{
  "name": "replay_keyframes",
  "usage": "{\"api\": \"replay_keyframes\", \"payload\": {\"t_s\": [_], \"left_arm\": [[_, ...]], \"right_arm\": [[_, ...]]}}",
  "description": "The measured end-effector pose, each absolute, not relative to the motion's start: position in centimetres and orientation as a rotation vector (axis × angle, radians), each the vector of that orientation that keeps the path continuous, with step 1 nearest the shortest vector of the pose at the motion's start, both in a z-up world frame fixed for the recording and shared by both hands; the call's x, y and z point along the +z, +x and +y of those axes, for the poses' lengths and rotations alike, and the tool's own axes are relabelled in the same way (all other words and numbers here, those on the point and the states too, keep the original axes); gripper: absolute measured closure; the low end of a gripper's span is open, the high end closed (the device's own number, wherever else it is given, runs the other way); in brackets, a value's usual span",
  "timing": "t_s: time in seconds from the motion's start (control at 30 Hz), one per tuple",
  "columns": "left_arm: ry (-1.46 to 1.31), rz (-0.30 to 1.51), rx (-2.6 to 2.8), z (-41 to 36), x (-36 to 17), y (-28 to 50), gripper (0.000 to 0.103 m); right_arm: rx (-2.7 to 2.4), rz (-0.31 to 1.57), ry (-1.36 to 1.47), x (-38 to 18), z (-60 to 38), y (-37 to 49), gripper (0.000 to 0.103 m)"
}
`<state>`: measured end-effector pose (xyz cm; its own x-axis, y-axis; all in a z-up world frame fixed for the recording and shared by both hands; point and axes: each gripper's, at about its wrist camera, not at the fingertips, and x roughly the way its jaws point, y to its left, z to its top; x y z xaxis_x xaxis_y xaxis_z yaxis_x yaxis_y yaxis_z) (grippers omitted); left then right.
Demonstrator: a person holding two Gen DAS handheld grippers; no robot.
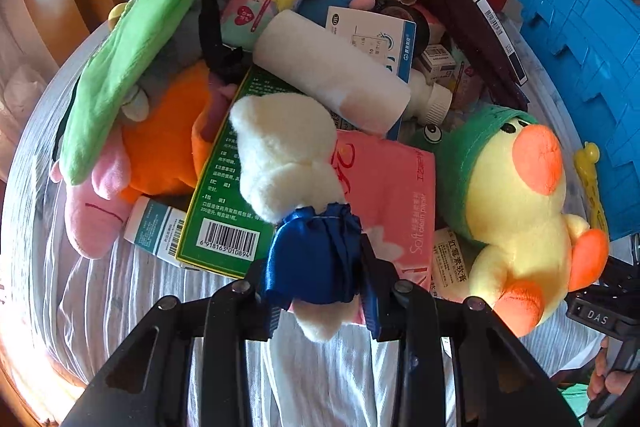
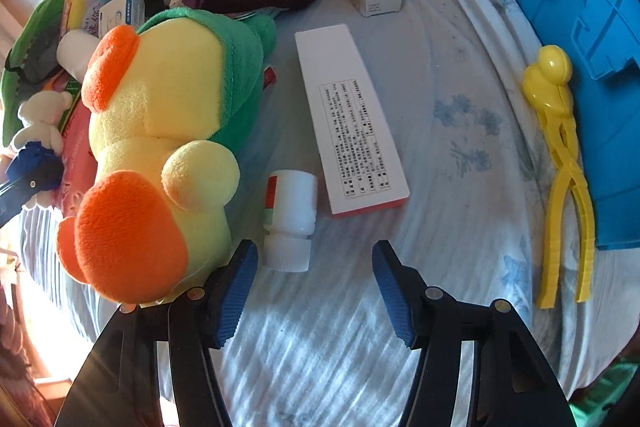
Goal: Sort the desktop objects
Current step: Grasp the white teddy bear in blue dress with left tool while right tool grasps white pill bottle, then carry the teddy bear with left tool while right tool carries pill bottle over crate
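Observation:
My left gripper is shut on a small white plush bear in a blue dress, held by its body over the front of the pile; the bear also shows far left in the right wrist view. A yellow plush duck with a green hood lies to the right of it, and fills the left of the right wrist view. My right gripper is open and empty, just short of a white pill bottle lying beside the duck's foot.
A pile of plush toys, boxes and paper rolls covers the cloth. A long white box lies ahead of the right gripper. A blue crate stands at the right, with yellow plastic tongs along it.

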<state>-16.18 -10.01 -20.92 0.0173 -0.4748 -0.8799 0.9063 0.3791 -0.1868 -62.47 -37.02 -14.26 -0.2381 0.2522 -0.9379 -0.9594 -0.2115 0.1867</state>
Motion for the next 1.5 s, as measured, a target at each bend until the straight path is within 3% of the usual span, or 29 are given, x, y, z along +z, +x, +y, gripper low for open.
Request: {"api": "replay_keyframes", "payload": {"t_s": [0.2,0.3,0.37,0.8,1.5], "left_arm": [[0.491,1.068,-1.155,-10.0,-20.9,-16.1,0.075],[0.489,1.06,-1.16,-9.9,-20.8,-16.2,0.08],[0.489,1.057,-1.165,-9.9,-20.6,-16.2,0.082],[0.462,0.963,-1.191,-8.5,-16.9,-16.8,0.084],[0.386,0.713,-1.346,-9.1,-4.2,-23.9,0.084]], "right_arm": [[1.629,1.013,-1.027,-14.8,-36.9,-62.9,0.047],[1.621,0.955,-1.048,-14.7,-37.1,-63.0,0.06],[1.611,0.919,-1.065,-14.7,-37.3,-63.0,0.075],[1.668,0.909,-0.976,-10.3,-39.6,-60.5,0.076],[1.865,0.63,-0.628,5.9,-40.7,-58.0,0.076]]}}
